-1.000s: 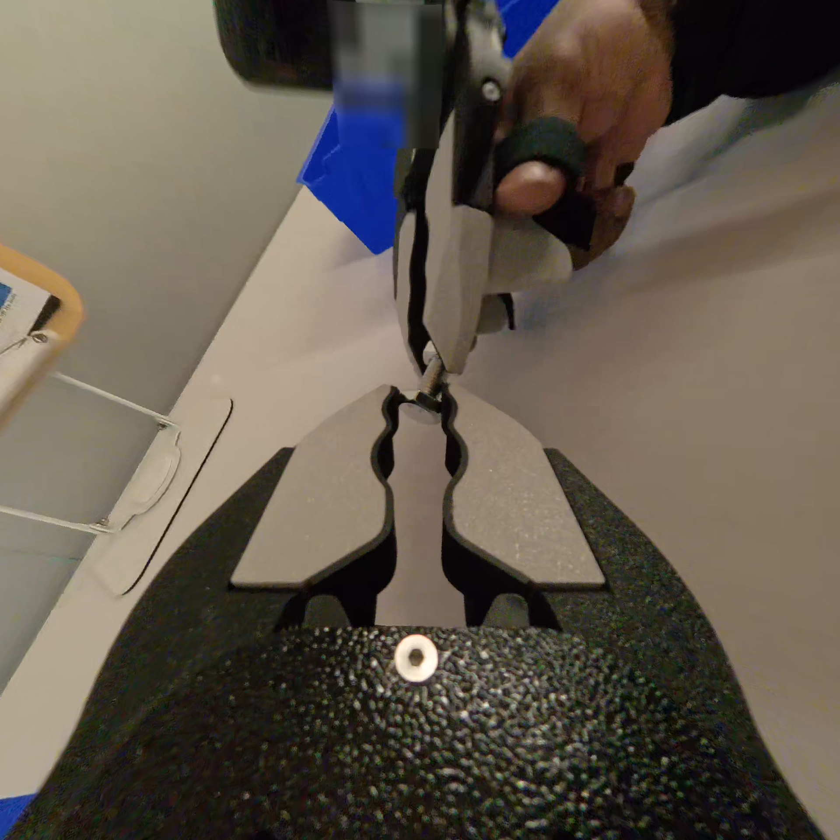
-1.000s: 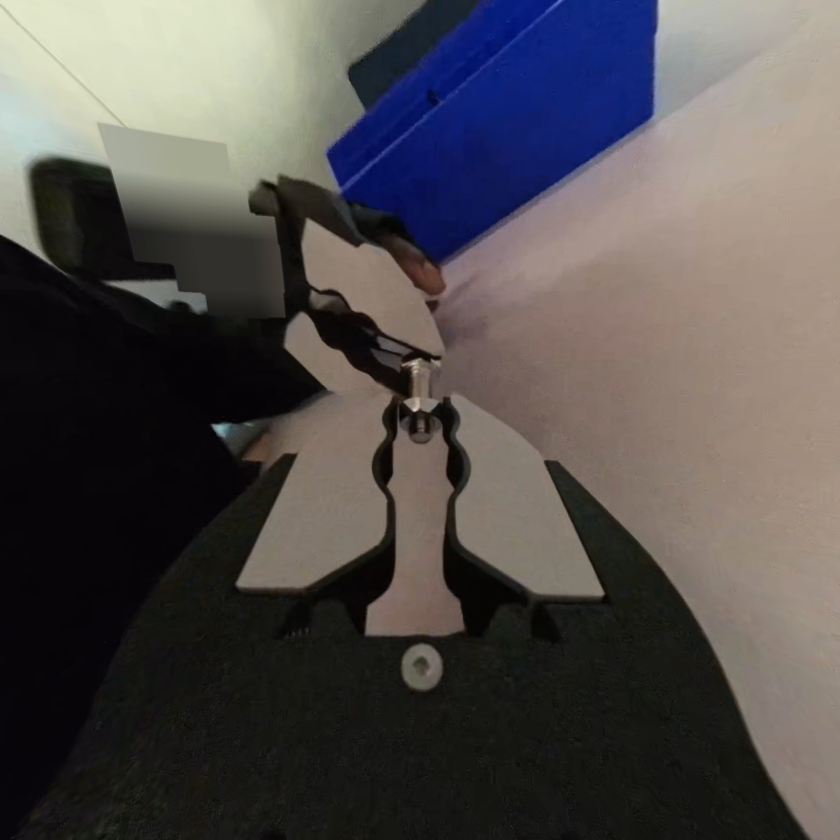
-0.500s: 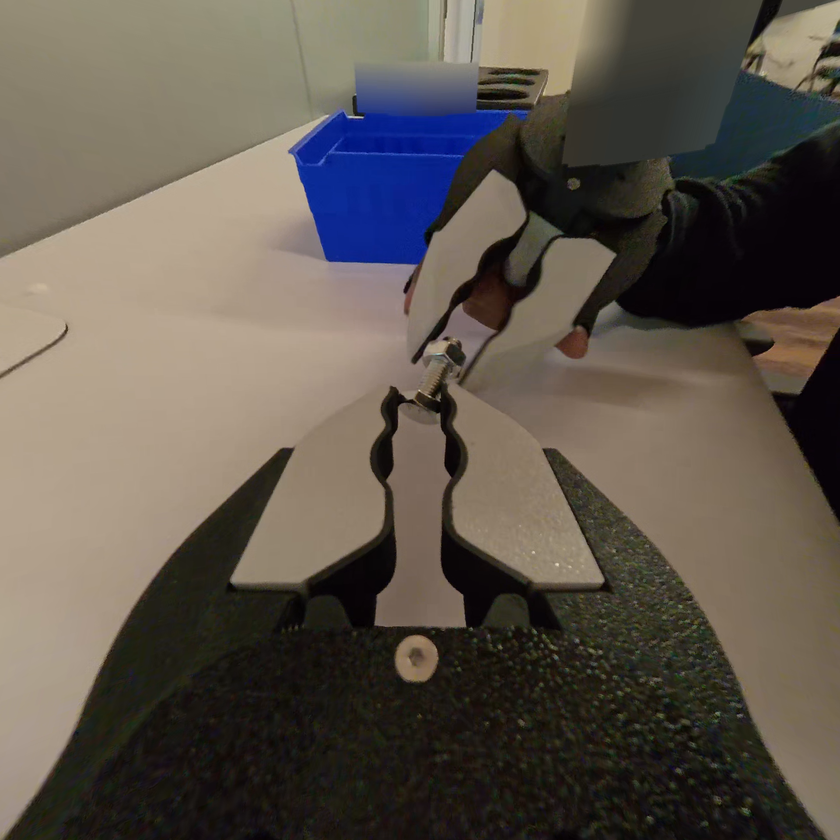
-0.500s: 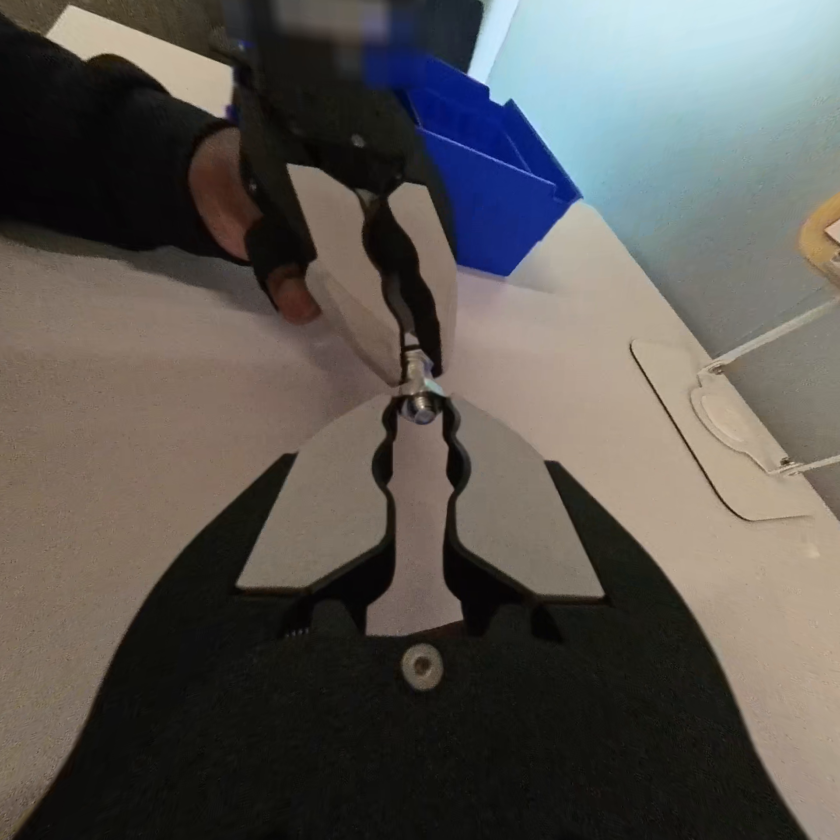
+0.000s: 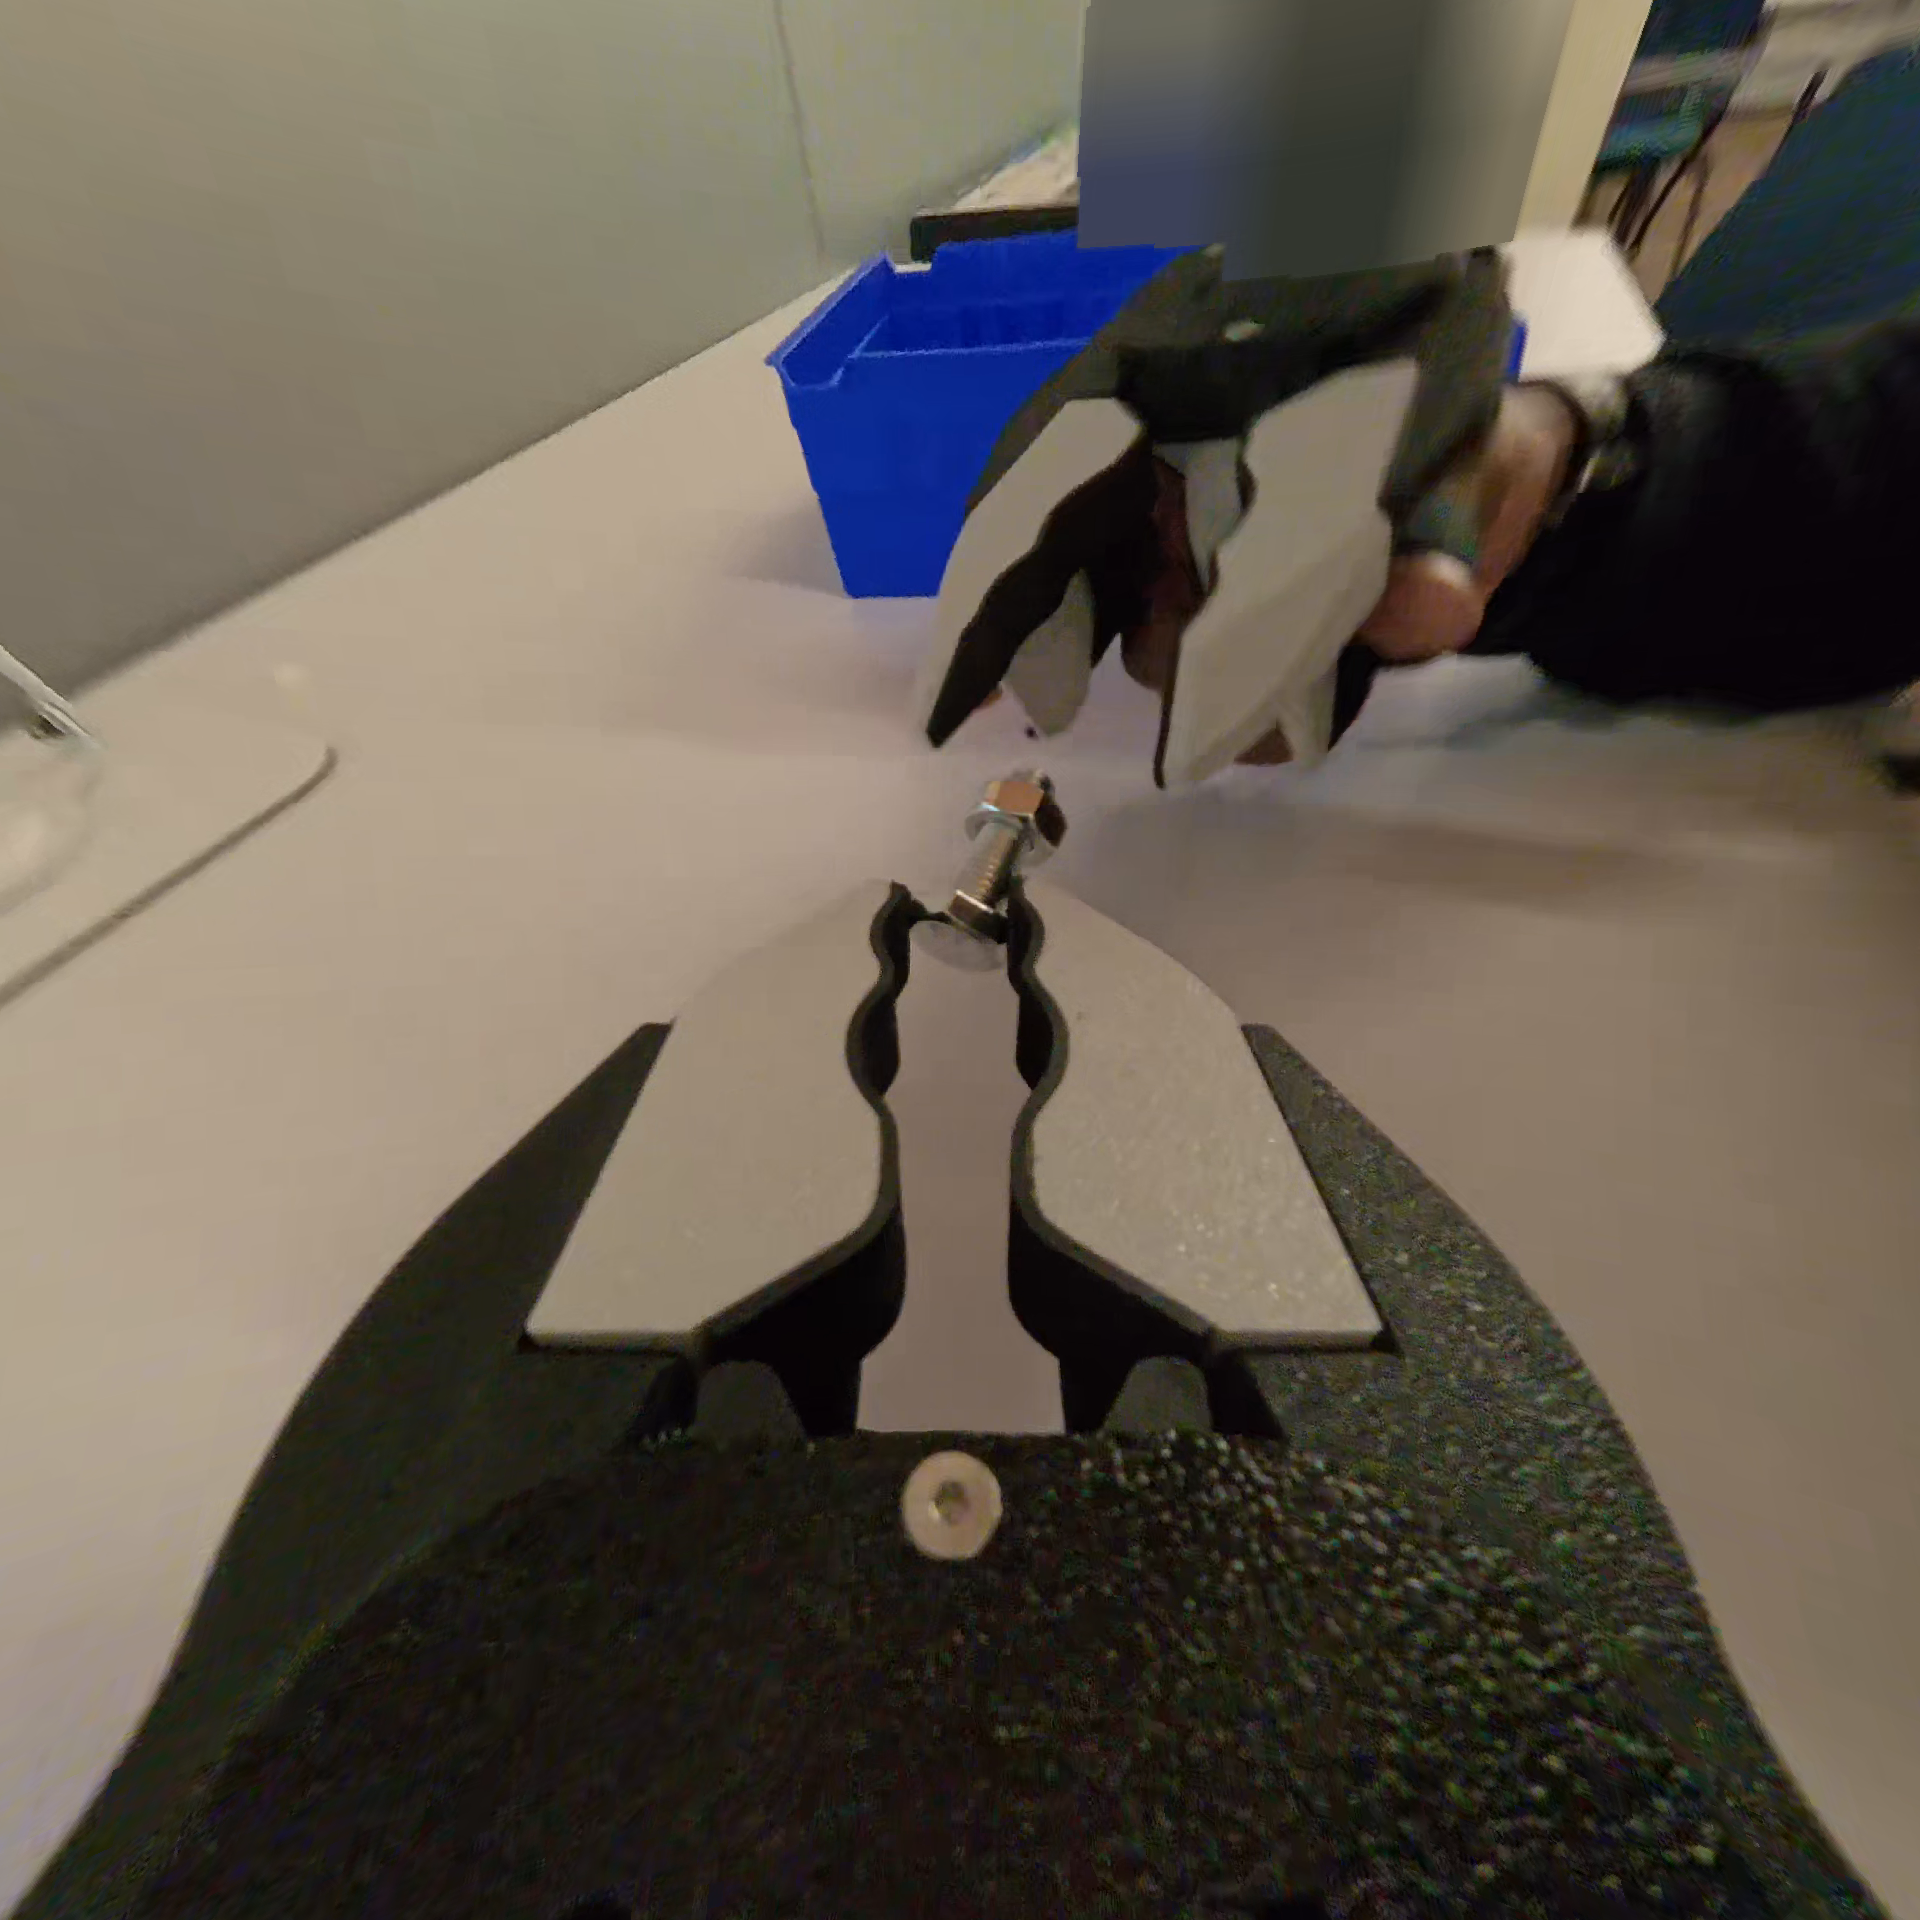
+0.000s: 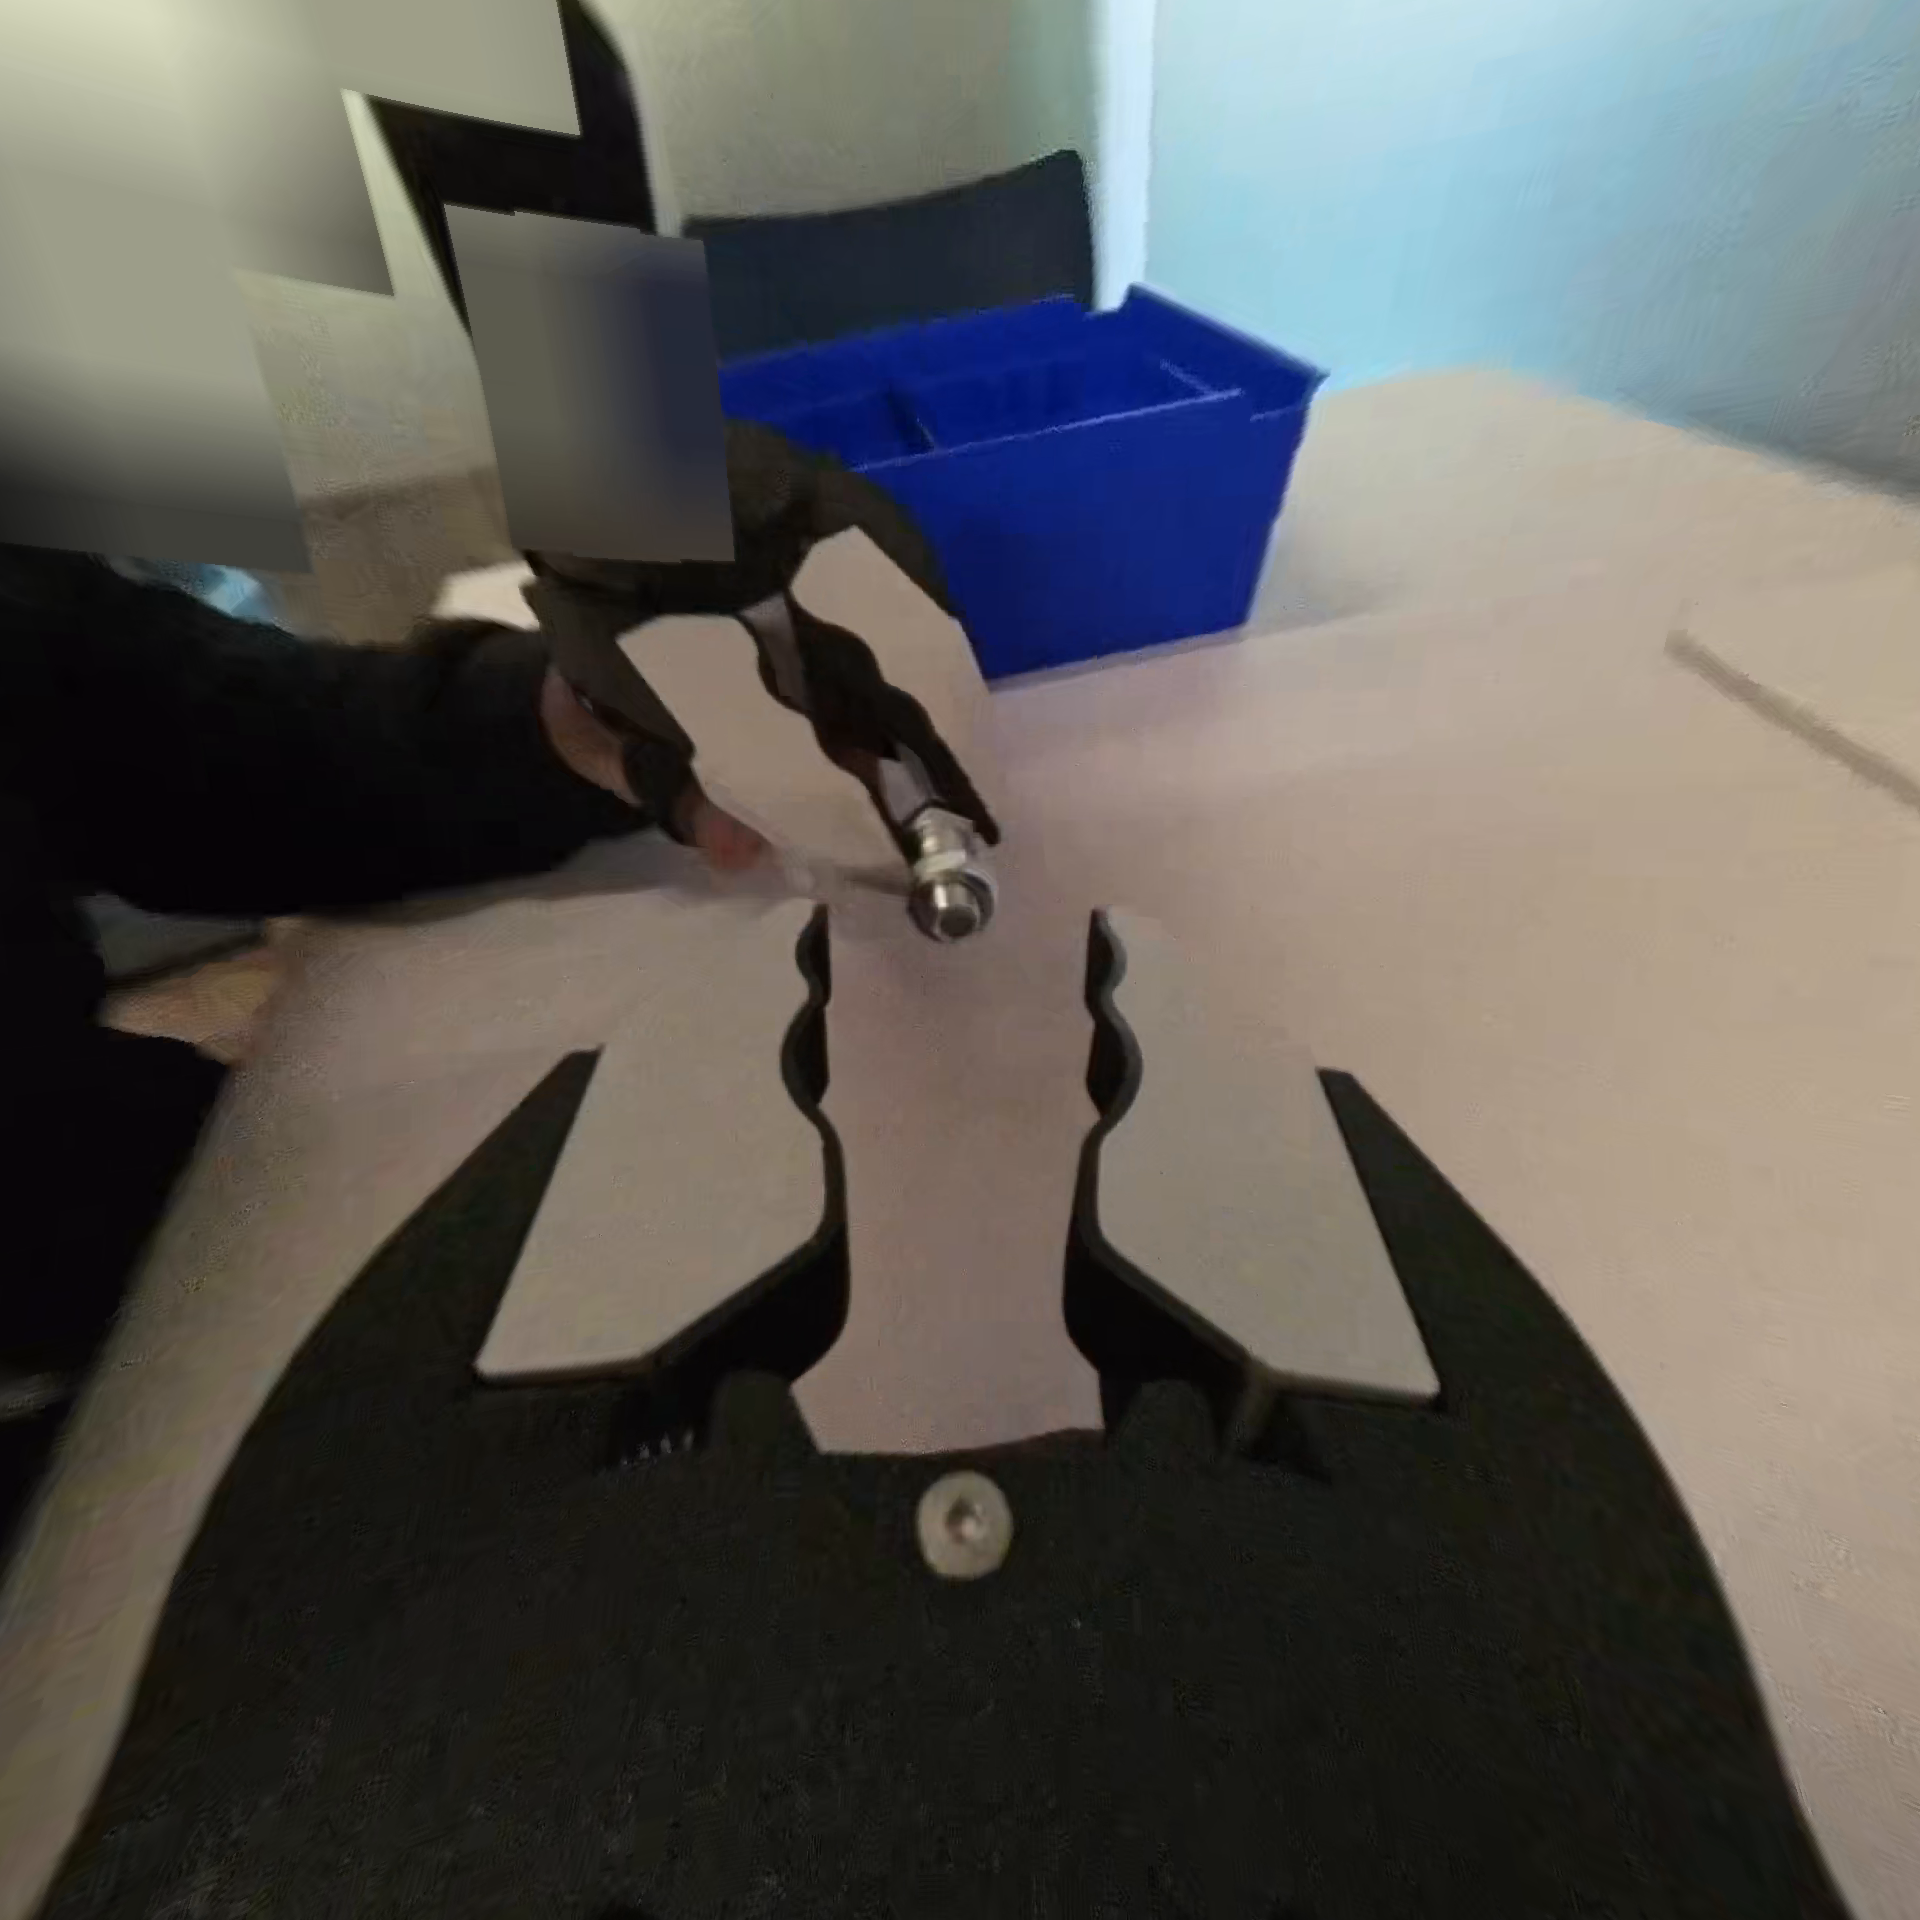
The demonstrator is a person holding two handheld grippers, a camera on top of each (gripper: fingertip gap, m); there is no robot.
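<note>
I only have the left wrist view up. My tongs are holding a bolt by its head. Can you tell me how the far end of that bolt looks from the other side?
Observer: From the right wrist view, the bolt shows its plain round end face, ringed by a washer.
Operator: Are the right tongs touching it?
Observer: No. The right tongs stand wide open just short of it, pads clear on both sides.
Operator: What's inside the blue bin?
Observer: The blue bin has a divider splitting it into compartments; I see nothing in the parts that show.
</note>
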